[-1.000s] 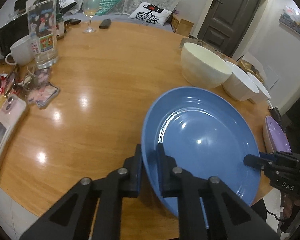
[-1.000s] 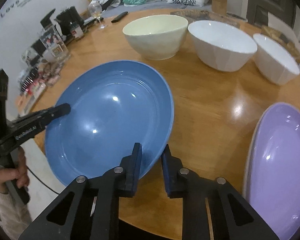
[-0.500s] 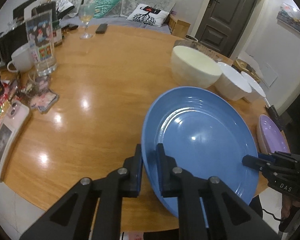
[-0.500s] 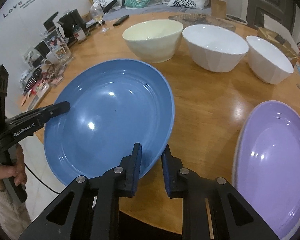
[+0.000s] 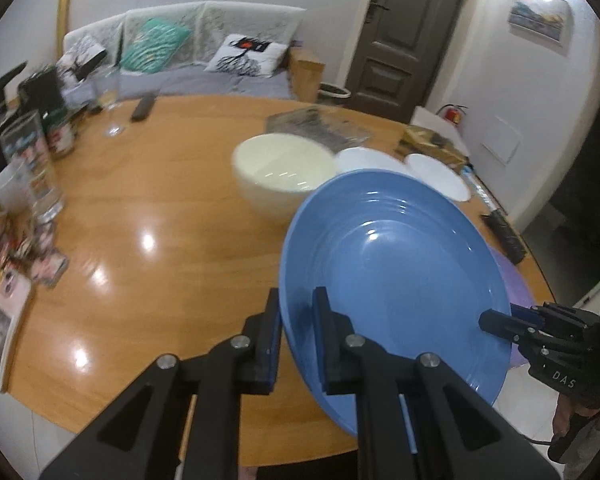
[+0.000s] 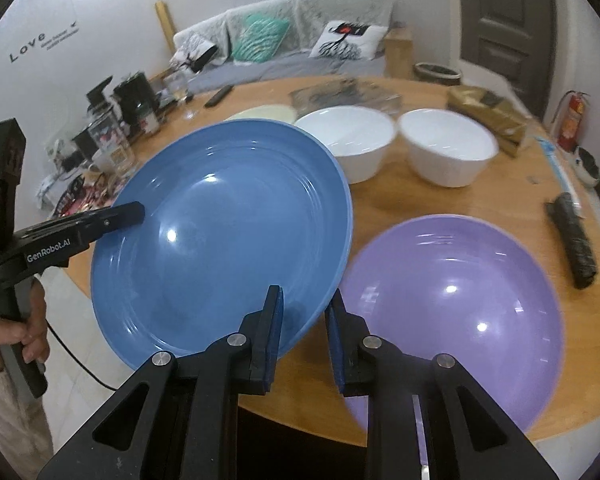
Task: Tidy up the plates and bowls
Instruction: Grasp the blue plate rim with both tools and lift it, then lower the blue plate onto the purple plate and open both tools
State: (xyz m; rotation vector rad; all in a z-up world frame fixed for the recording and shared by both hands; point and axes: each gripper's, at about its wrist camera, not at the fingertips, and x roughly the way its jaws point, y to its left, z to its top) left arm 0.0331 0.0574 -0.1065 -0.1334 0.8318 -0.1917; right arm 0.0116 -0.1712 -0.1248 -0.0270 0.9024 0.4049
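Note:
A large blue plate (image 5: 396, 264) (image 6: 220, 236) is held in the air above the round wooden table (image 5: 160, 220), tilted. My left gripper (image 5: 296, 312) is shut on its near rim. My right gripper (image 6: 302, 312) is shut on the opposite rim; it also shows in the left wrist view (image 5: 500, 322). A purple plate (image 6: 456, 304) lies flat on the table, right of the blue plate. A cream bowl (image 5: 282, 172) and two white bowls (image 6: 350, 142) (image 6: 446, 150) stand in a row behind.
Glasses, a mug (image 5: 8, 192), photos and a phone crowd the table's left side. A wine glass (image 5: 110, 112) and a remote (image 5: 144, 106) sit at the back. A dark rolled object (image 6: 572, 240) lies at the right edge. A sofa stands behind.
Both grippers have lifted the blue plate up off the table and carried it toward the purple plate. The views have risen and tilted up.

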